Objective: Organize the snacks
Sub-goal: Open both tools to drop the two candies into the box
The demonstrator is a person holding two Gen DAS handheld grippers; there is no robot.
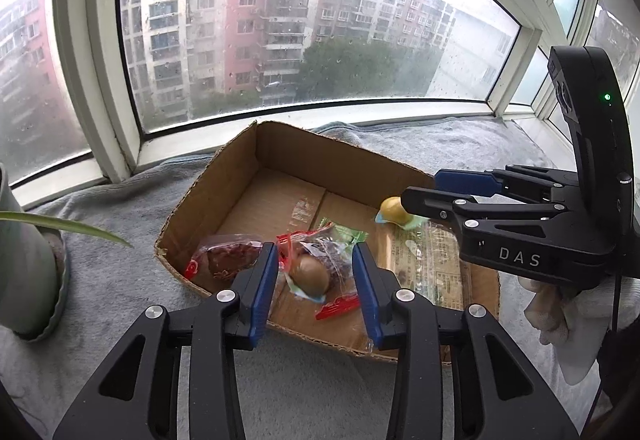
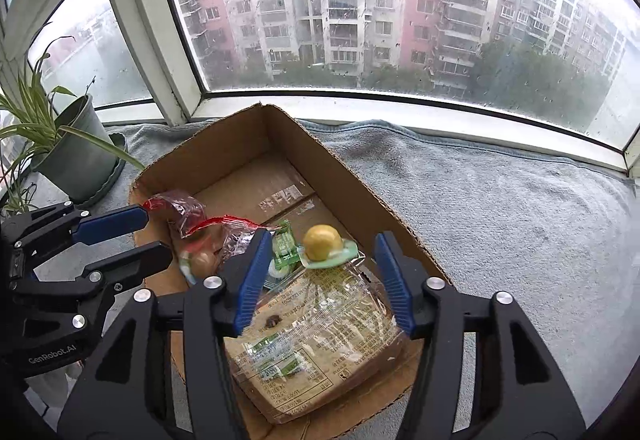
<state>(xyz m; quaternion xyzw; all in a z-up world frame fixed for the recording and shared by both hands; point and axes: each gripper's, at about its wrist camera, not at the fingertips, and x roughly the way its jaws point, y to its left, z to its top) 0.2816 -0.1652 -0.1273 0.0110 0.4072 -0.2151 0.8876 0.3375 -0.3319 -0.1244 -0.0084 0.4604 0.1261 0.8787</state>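
My left tongs (image 1: 315,272) hanging spread over near edge of cardboard box (image 1: 280,152), pinching nothing; brown egg-shaped snack (image 1: 310,274) in clear wrapper lying in box below gap. My right tongs (image 2: 318,280) spread wide, gripping nothing, hovering above flat clear packet (image 2: 316,328) on box floor. Yellow ball snack (image 2: 321,236) resting at packet's far end. Box sitting on grey blanket (image 2: 500,208) by window, potted plant (image 2: 68,144) beside.

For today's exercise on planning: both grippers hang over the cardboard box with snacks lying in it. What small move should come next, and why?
Probably lift both grippers up and out of the cardboard box. The left gripper and right gripper each have open jaws with nothing pressed between them, and the yellow ball snack and the brown egg packet already lie inside, so the drop looks done.
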